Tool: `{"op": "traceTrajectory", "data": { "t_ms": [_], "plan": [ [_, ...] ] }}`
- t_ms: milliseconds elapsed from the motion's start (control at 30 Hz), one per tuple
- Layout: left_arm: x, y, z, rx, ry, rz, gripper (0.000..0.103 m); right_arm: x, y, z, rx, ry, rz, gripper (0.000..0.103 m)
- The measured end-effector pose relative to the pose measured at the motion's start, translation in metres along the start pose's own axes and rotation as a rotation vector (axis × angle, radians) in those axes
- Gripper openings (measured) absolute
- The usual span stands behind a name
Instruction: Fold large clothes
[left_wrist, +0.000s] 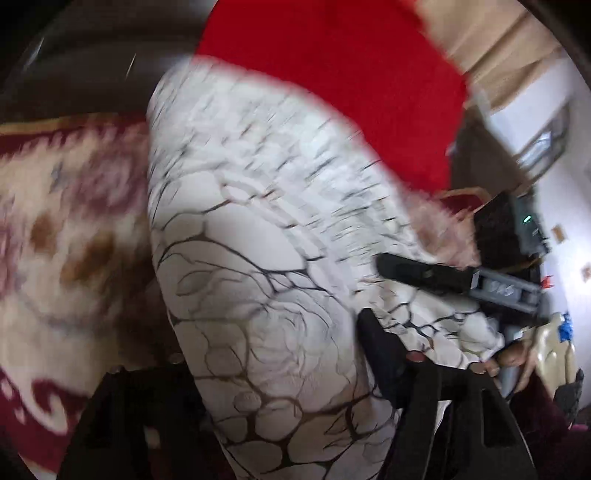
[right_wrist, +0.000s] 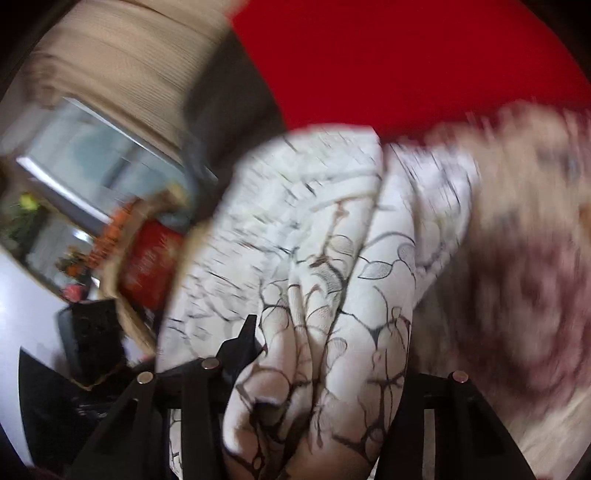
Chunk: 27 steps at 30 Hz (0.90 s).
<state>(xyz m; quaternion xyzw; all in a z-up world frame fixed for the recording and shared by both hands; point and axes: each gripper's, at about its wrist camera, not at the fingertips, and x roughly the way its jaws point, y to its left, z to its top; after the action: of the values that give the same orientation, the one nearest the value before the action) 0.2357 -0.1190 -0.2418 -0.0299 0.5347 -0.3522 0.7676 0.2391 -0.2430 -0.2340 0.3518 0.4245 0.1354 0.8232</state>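
Both views heavily motion-blurred. Largest in frame: a patterned rug (left_wrist: 55, 229) in cream and maroon, spread beneath everything, with a plain red cloth (left_wrist: 351, 85) lying beyond it.

On top, the task garment: a white garment with dark branching print (left_wrist: 258, 258), bunched and draped across the rug, its far edge overlapping the red cloth. Right wrist view shows it gathered into thick folds running straight back into that gripper.

Left gripper (left_wrist: 266, 406): dark fingers visible low at either side of the view, set fairly wide; cloth fills the gap between them and covers the tips. Whether the pads press on it cannot be told.

Right gripper (right_wrist: 317, 398): jaws roughly half apart, a fat bundle of the garment packed between them, one black fingertip (right_wrist: 247, 332) lying against the fabric. Appears to be gripping the bundle.

From the left wrist view, the right gripper's finger lies on the garment's edge, and a person's hand (left_wrist: 506, 358) holds that tool behind it.
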Motion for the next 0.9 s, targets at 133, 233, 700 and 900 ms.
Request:
{"op": "traceTrajectory", "data": {
  "t_ms": [133,233,700,900],
  "plan": [
    [-0.005,0.001,0.001,-0.013,-0.02,-0.022,0.08,-0.005,-0.009,-0.001,0.052,0.017,-0.019,0.059],
    [-0.011,0.004,-0.001,-0.054,-0.027,0.006,0.08,-0.024,-0.006,-0.005,0.069,-0.026,-0.042,0.06],
    [-0.049,-0.029,-0.053,0.012,-0.187,0.485,0.085,-0.106,0.055,-0.038,-0.178,-0.174,-0.162,0.057],
    [-0.04,-0.018,-0.064,0.005,-0.148,0.465,0.09,-0.045,-0.004,-0.061,-0.054,0.032,-0.292,0.054]
  ]
}}
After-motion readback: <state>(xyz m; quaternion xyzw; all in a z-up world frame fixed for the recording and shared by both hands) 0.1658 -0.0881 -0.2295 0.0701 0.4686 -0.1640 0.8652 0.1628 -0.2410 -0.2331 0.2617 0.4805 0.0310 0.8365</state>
